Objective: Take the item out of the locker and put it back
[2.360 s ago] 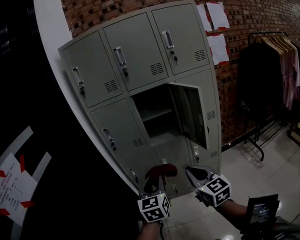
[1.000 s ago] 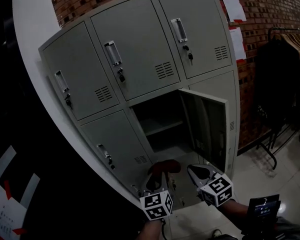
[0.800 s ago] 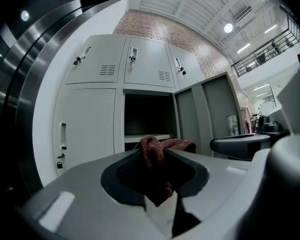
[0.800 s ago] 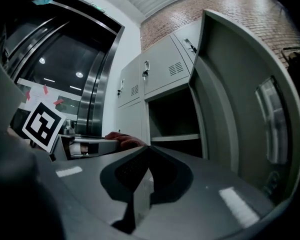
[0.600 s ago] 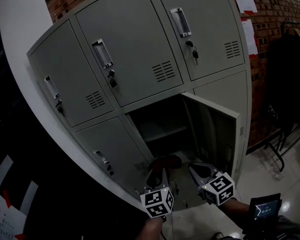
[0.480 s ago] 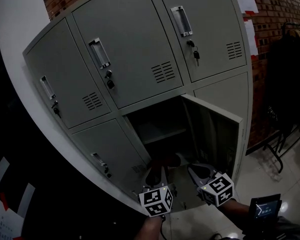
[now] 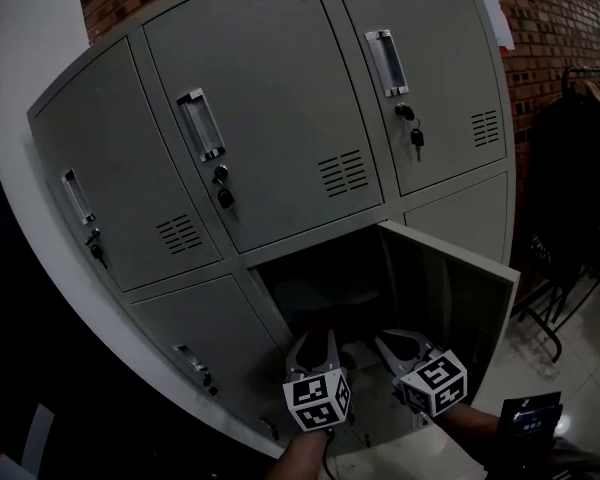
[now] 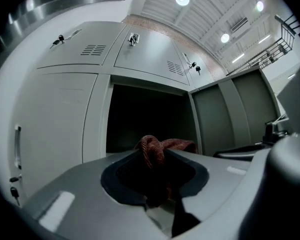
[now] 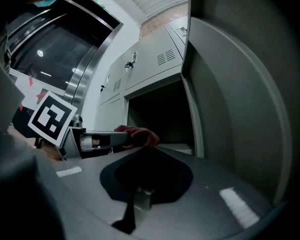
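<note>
Carried closer to the locker (image 7: 270, 98) than a second ago. Left gripper (image 8: 152, 154): jaws narrowly parted, clamped on a bunched red cloth (image 8: 152, 145), held just before the open compartment (image 7: 320, 286). Right gripper (image 9: 142, 148): jaws together, empty, alongside, near the swung-out door (image 7: 458, 303).

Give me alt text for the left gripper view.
The left tongs grip a bunched reddish-brown cloth in front of an open, dark locker compartment. Its grey door stands open at right; closed lockers sit above.
</note>
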`<state>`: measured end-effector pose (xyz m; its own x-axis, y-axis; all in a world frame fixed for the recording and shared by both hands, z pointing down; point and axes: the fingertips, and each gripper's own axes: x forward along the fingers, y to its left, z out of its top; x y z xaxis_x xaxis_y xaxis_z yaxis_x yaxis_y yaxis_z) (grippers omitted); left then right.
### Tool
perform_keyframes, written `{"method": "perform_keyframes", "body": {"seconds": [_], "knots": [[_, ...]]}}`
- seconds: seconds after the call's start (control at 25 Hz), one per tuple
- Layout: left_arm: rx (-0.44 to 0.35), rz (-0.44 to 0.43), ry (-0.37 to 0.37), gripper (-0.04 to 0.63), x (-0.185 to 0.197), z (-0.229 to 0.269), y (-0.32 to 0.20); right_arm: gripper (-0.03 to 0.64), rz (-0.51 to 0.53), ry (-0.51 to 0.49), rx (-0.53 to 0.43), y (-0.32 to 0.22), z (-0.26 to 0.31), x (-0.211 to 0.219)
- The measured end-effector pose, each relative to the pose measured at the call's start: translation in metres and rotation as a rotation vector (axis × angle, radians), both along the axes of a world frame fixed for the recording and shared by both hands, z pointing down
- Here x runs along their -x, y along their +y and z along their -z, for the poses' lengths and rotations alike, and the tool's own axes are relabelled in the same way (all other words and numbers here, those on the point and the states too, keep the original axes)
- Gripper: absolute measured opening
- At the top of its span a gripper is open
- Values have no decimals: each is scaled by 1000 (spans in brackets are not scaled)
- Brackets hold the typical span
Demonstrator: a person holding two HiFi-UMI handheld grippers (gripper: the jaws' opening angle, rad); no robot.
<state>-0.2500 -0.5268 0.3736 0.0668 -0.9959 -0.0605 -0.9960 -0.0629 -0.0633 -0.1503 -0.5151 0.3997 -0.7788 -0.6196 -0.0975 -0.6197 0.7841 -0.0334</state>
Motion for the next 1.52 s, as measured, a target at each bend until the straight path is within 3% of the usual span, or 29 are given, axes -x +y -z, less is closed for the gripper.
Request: {"method": "perform_keyframes", "body": {"seconds": [0.28,0.76,1.24,1.52], "knots": [[-37,-2,-23,110,9,25,-60,0,-13,4,-27,-25,9,11],[74,59,-83,110,28,12,-135,0,-28,8,-50,-52,19,10],[227,91,-349,115,17,-12,-151,0,-19,-2,-42,-53,20,10],[200,115,-420,124,13,-15,-150,0,-32,-12,-50,-46,21,1]]}}
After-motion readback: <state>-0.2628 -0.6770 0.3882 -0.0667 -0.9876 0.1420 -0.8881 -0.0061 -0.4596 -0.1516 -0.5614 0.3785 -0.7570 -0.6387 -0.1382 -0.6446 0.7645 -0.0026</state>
